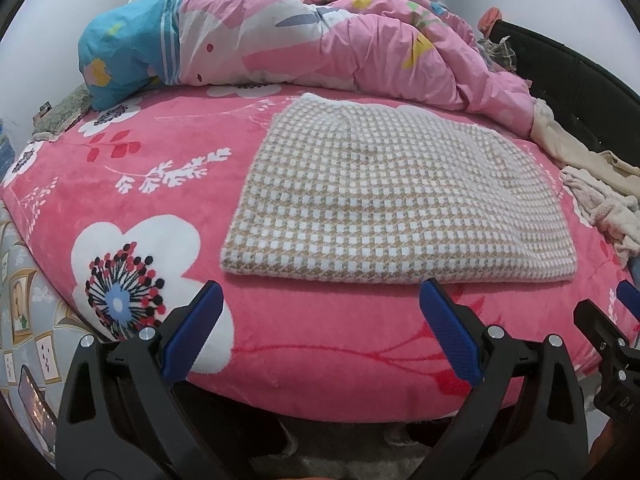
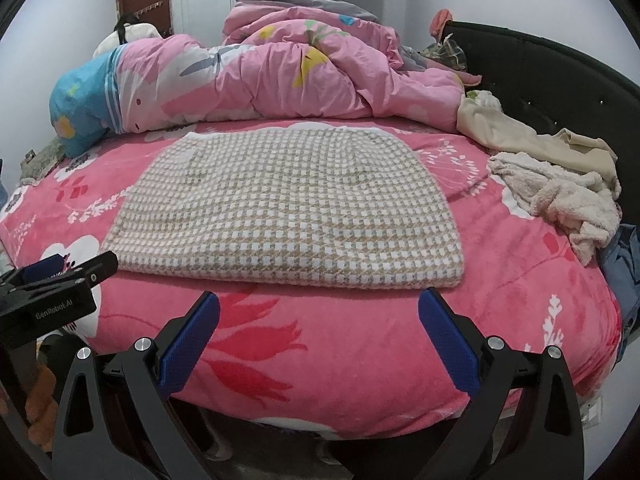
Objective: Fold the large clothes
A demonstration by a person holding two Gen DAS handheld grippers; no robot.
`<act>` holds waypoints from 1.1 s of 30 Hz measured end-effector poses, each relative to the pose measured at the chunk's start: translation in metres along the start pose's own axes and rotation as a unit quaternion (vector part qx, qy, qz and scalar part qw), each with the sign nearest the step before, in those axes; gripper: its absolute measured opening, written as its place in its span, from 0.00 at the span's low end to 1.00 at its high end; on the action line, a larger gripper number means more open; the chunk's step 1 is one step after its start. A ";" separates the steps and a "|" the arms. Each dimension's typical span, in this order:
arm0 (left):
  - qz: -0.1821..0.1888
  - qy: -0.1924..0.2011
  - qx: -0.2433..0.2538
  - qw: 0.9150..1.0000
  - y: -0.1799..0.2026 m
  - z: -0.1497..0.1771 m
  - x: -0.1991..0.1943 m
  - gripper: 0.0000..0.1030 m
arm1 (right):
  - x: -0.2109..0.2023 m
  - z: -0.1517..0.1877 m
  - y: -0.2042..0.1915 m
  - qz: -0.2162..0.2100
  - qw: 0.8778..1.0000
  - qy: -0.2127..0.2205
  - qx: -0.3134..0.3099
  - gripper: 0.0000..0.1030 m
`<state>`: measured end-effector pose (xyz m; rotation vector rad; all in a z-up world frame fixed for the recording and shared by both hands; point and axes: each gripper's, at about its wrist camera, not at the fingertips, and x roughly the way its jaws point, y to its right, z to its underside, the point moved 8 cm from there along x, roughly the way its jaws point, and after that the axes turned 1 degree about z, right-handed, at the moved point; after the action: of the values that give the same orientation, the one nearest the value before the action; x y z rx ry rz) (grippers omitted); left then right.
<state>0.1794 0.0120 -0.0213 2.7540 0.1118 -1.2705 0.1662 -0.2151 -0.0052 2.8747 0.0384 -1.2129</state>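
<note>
Before folded garment: left gripper, right gripper level, fingers apart.

You have a pink blanket under everything, a rumpled duvet at the far side, and a black headboard on the right.

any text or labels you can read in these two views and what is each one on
"GenRobot.AI": white lettering on the black body of the left gripper, seen at the left edge of the right wrist view.
Unreadable: pale marks, maybe "D" and another letter, on the black body of the right gripper at the right edge of the left wrist view.
No text shows on the checked garment or the pink blanket.
</note>
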 end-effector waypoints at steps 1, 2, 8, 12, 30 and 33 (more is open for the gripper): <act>0.000 0.000 0.000 1.000 0.000 0.001 0.000 0.92 | 0.000 0.000 0.000 0.000 1.000 0.000 0.000 0.94; 0.001 0.000 0.000 1.000 0.000 0.000 0.000 0.92 | 0.001 0.000 -0.001 -0.001 1.000 -0.001 0.000 0.94; 0.003 -0.001 0.001 1.000 0.001 0.001 -0.001 0.92 | 0.003 0.001 -0.004 -0.001 1.000 -0.005 0.001 0.94; 0.003 -0.005 0.003 1.000 0.004 0.002 -0.001 0.92 | 0.004 0.001 -0.003 -0.001 1.000 -0.006 0.005 0.94; 0.002 -0.008 0.005 1.000 0.008 0.003 0.003 0.92 | 0.008 0.002 -0.003 -0.002 1.000 -0.012 0.008 0.94; 0.002 -0.009 0.006 1.000 0.010 0.004 0.003 0.92 | 0.009 0.003 -0.004 -0.002 1.000 -0.013 0.008 0.94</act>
<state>0.1801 0.0021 -0.0257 2.7518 0.0967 -1.2987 0.1701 -0.2115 -0.0134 2.8734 0.0342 -1.2556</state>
